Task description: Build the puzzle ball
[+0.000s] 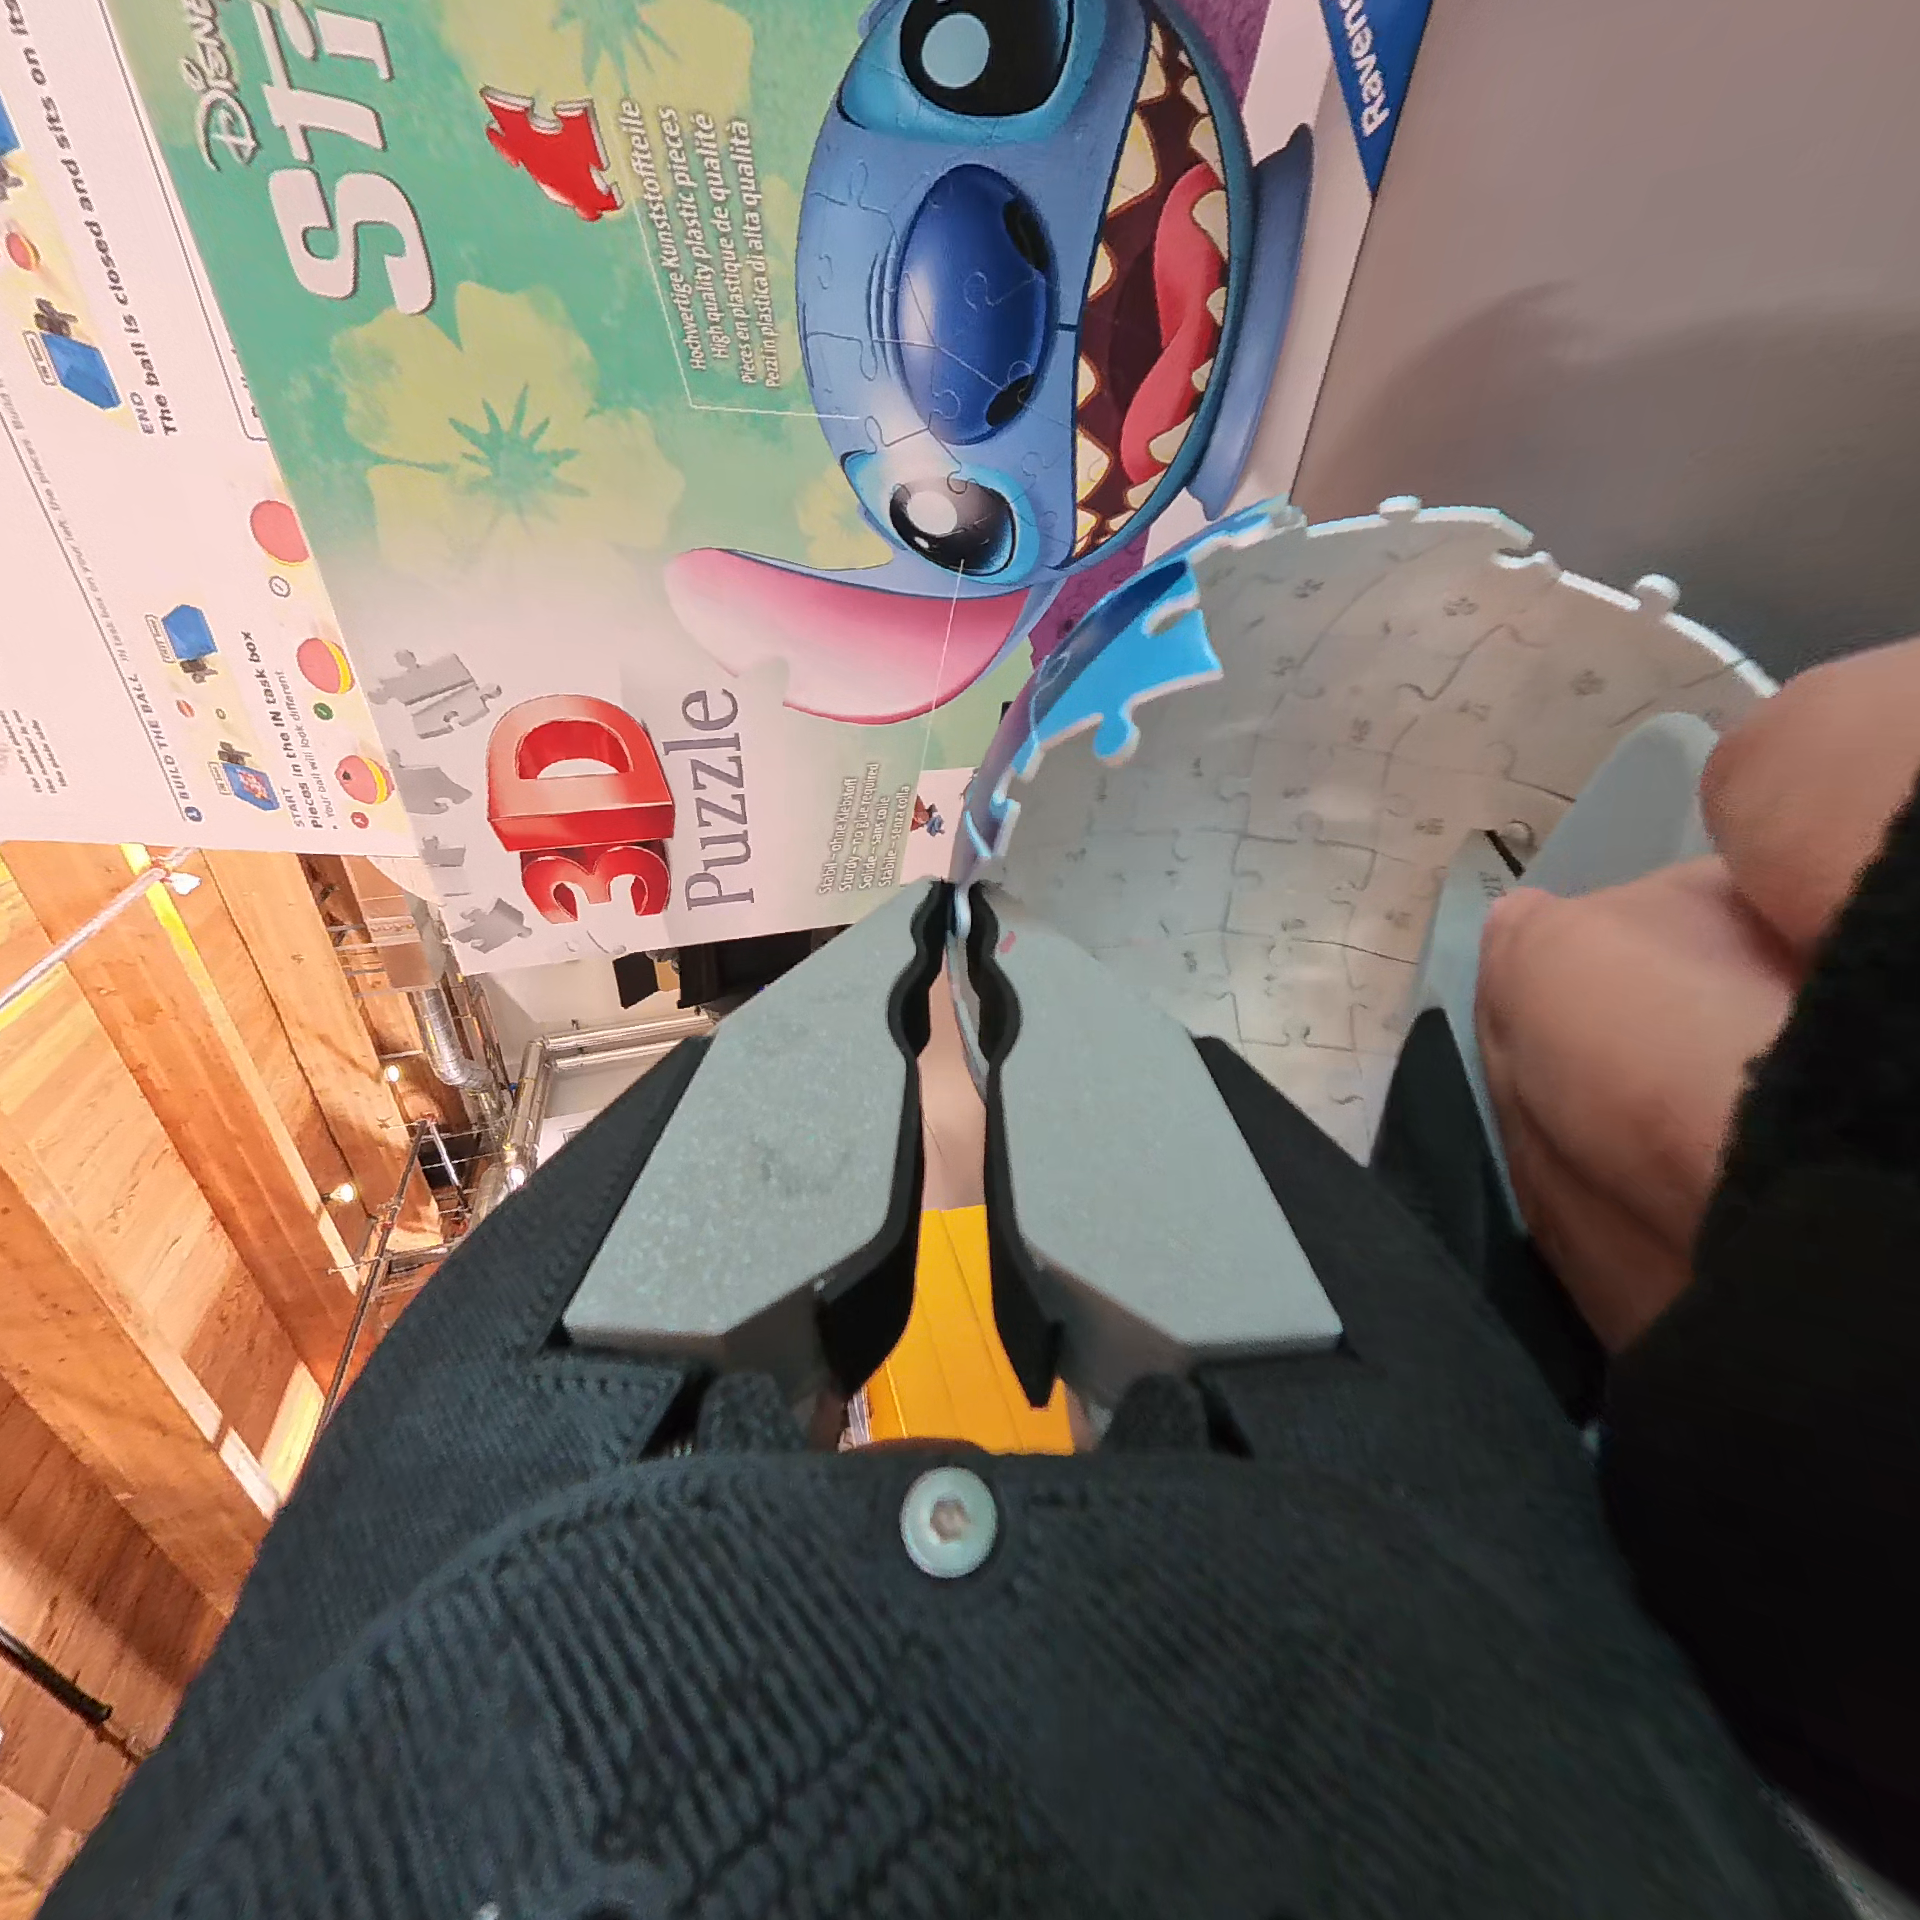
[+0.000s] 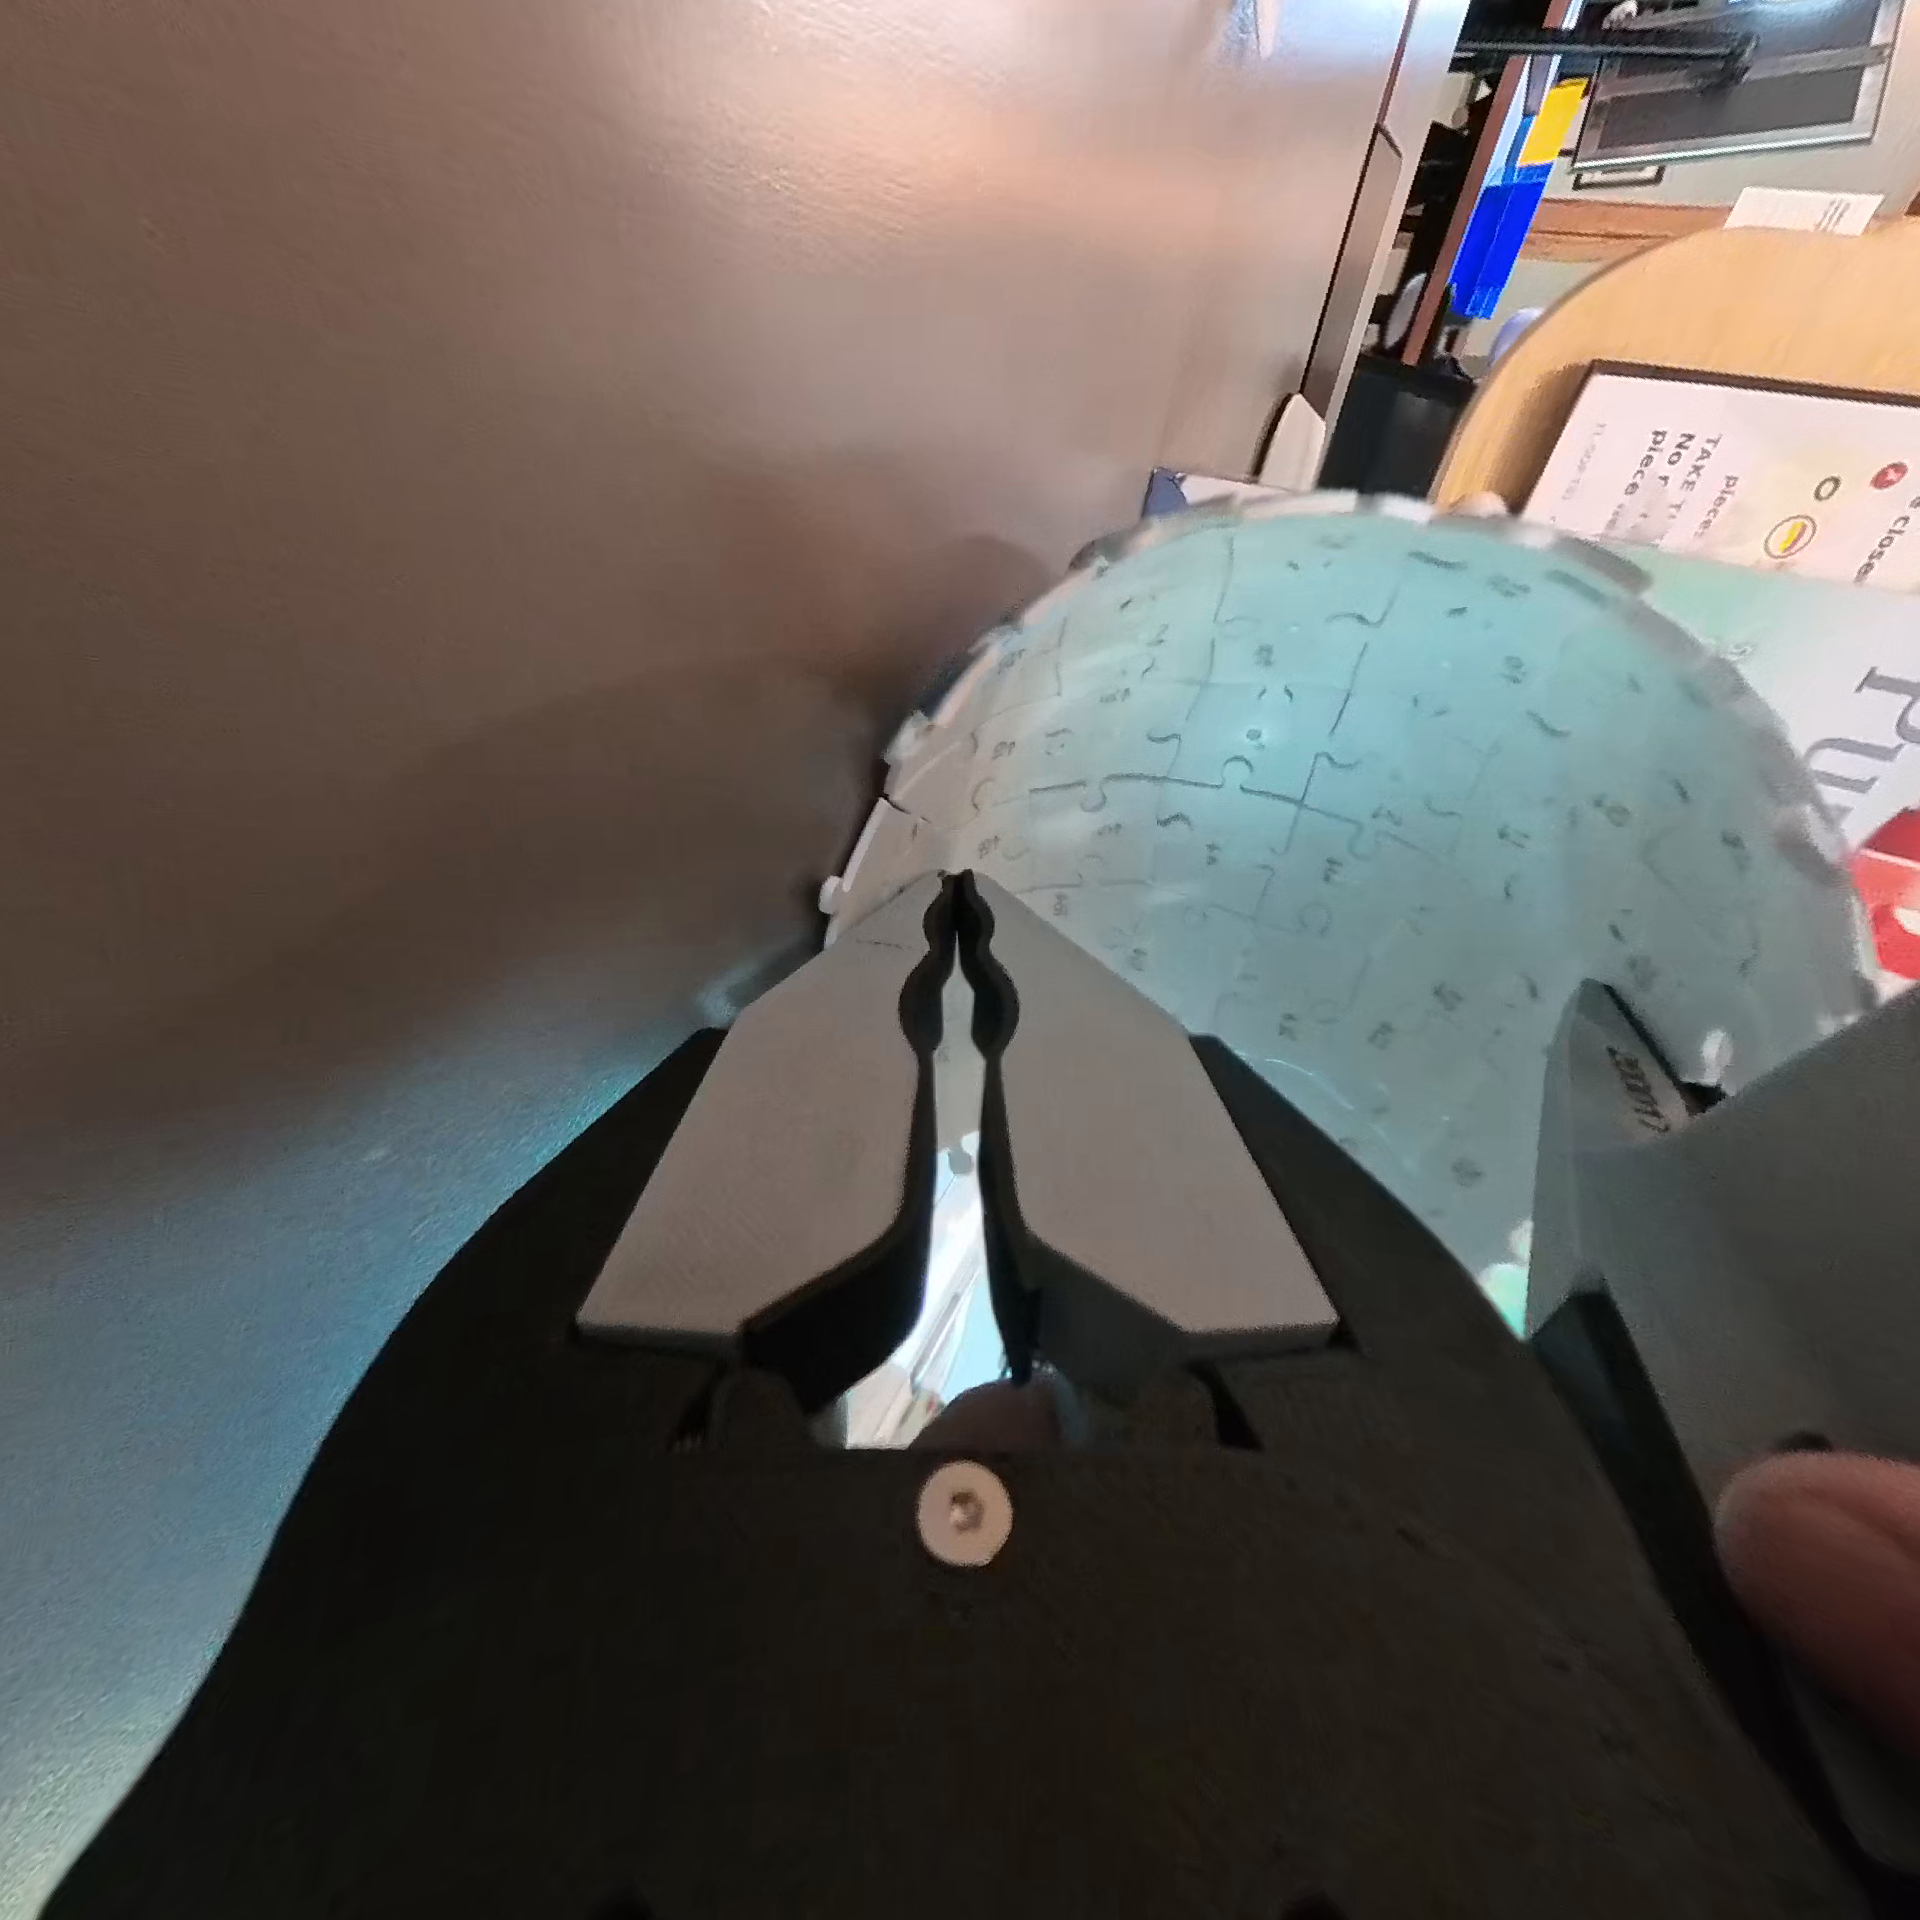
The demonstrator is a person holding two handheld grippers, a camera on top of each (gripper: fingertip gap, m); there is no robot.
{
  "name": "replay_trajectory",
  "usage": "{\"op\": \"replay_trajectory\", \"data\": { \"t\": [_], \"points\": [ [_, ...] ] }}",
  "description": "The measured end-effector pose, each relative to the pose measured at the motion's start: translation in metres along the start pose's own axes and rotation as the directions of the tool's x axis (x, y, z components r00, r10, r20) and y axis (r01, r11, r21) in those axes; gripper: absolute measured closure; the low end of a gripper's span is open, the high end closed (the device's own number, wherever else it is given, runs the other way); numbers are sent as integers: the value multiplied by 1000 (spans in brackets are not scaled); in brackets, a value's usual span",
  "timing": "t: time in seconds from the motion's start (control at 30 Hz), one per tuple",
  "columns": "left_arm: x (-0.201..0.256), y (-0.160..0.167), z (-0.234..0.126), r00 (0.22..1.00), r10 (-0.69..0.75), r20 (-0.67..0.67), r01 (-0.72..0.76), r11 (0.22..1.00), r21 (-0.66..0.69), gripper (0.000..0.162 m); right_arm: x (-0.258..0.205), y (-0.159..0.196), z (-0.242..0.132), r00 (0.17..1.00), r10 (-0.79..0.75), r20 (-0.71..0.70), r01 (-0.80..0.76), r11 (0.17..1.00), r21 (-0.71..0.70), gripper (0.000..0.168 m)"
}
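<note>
- Pinching the rim of the half-built puzzle ball (image 1: 1351, 790) with the left gripper (image 1: 954, 896), jaws pressed nearly together on the thin edge; judged a steadying hold, keeping the open shell aloft with its pale inner face turned toward both cameras.
- Meeting the same shell (image 2: 1351, 790) at another rim point with the right gripper (image 2: 956, 883), jaws pressed together at the tips; gripping a piece edge or merely touching cannot be told.
- Bracing from two sides, apparently to seat or align edge pieces without flexing the curved wall.
- Standing behind, the puzzle box (image 1: 727, 364) and an instruction sheet (image 1: 114, 520), probably kept near for reference.
- Showing only a blue sliver (image 1: 1132, 665) of the printed outer face; rest hidden.
- Cutting off the person's hand (image 1: 1662, 1039) at the frame edge.
- Blurring the shell markings and background in the right wrist view.
</note>
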State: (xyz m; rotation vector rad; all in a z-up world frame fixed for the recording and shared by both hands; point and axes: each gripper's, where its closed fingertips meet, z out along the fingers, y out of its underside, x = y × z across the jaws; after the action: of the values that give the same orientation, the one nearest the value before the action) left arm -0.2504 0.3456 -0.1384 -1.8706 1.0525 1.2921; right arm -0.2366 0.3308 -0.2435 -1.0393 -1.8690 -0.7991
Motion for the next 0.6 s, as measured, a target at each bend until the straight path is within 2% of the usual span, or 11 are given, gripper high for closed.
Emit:
{"op": "replay_trajectory", "data": {
  "t": [0.33,0.47,0.6],
  "points": [
    [0,-1,0,1000,-4,0,4,1000,2,161,0,-1,0,999,-40,-22,40,999,-9,168],
    [0,-1,-1,1000,0,2,0,1000,3,161,2,0,0,999,13,-43,-14,1000,-20,168],
    [-1,1,3,1000,-6,-3,6,1000,-6,161,18,0,-10,985,23,-173,-23,1000,5,168]
  ]
}}
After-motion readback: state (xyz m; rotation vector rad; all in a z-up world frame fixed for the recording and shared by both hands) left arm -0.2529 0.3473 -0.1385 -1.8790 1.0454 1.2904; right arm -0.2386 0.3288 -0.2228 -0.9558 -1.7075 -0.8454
